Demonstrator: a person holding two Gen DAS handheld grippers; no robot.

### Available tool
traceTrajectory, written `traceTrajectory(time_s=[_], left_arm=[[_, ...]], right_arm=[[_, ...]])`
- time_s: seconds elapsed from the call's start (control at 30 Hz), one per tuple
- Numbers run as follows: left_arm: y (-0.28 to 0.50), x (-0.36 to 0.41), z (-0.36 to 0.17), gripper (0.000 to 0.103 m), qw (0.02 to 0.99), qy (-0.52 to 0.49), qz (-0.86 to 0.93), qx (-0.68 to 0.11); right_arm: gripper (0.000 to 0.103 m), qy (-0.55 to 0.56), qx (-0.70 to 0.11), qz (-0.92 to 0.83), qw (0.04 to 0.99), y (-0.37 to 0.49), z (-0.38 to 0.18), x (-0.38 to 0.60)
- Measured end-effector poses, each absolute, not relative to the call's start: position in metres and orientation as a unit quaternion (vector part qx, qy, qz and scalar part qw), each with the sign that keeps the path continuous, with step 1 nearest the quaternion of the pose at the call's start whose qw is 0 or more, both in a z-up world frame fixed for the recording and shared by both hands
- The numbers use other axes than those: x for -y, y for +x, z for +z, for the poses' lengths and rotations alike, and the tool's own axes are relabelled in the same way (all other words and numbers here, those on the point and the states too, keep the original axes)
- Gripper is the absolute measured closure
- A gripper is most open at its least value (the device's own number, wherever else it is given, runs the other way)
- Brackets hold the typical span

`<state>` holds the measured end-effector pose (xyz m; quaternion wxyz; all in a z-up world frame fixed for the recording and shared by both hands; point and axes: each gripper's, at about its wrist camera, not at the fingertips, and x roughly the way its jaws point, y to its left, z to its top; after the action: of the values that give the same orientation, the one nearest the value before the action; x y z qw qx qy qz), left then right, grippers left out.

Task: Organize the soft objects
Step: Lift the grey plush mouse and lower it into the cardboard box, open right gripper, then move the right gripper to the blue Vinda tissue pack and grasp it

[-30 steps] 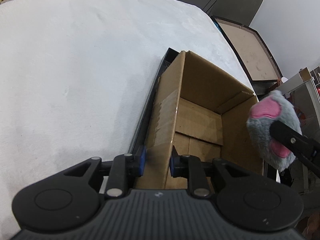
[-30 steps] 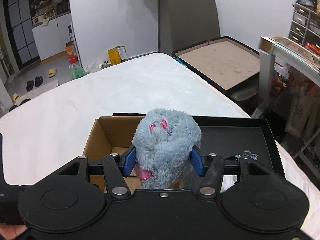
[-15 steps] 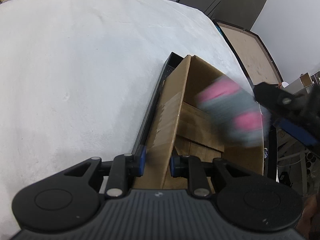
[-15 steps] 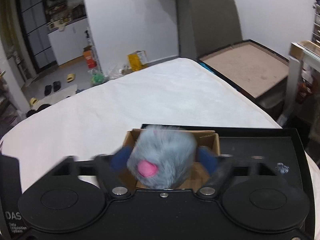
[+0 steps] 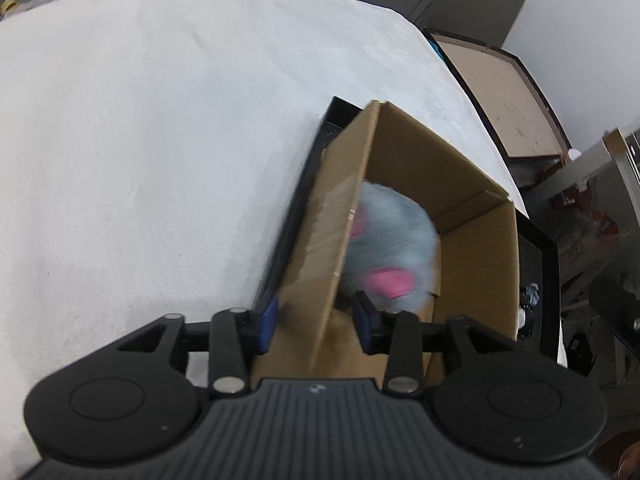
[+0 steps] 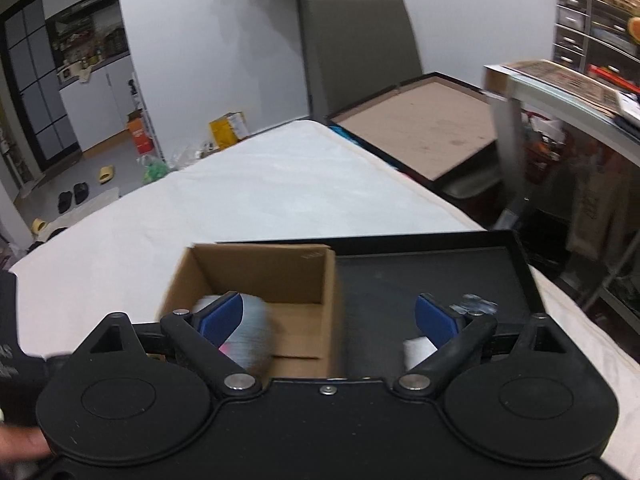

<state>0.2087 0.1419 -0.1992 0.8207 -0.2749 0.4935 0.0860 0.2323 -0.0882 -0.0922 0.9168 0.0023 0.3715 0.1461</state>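
Blurred grey-and-pink plush toy lies mid-frame inside the open brown cardboard box. The left tool, its jaws just opening, straddles the box wall without pinching it. The right tool, jaws just widened, stands apart and empty.

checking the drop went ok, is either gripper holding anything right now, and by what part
Nothing is held. The right gripper, jaws just opened wide, has let the plush toy into the cardboard box; the left gripper, just opening, straddles its wall.

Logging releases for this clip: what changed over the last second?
The right gripper has just opened and let go of the grey plush toy, which dropped into the cardboard box. The left gripper has just opened off the box wall, which now stands between its pads. Box and black tray stayed put.
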Motion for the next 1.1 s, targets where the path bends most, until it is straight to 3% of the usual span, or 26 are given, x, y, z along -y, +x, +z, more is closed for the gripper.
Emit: traceTrajectory(time_s=[0.17,0.4,0.5,0.7,0.83,1.1], left_arm=[[0.205,-0.135,-0.189,0.049,0.826,-0.266,0.089,-0.489],[0.207,-0.122,-0.183,0.044,0.831,-0.242,0.094,-0.492],[0.209,-0.118,-0.183,0.038,0.831,-0.236,0.099,-0.494],[0.211,-0.109,-0.183,0.032,0.832,-0.225,0.104,-0.496],[0.214,-0.106,-0.186,0.031,0.829,-0.217,0.109,-0.503],[0.222,-0.1,-0.193,0.03,0.826,-0.204,0.119,-0.513]], right_arm=[[0.01,0.013,-0.388,0.131,0.912,0.229,-0.098,0.119],[0.01,0.025,-0.401,0.115,0.908,0.228,-0.109,0.155],[0.011,0.031,-0.408,0.111,0.906,0.228,-0.115,0.166],[0.019,0.043,-0.429,0.109,0.896,0.231,-0.134,0.186],[0.031,0.047,-0.448,0.12,0.885,0.231,-0.15,0.191],[0.036,0.053,-0.482,0.149,0.862,0.234,-0.177,0.185]])
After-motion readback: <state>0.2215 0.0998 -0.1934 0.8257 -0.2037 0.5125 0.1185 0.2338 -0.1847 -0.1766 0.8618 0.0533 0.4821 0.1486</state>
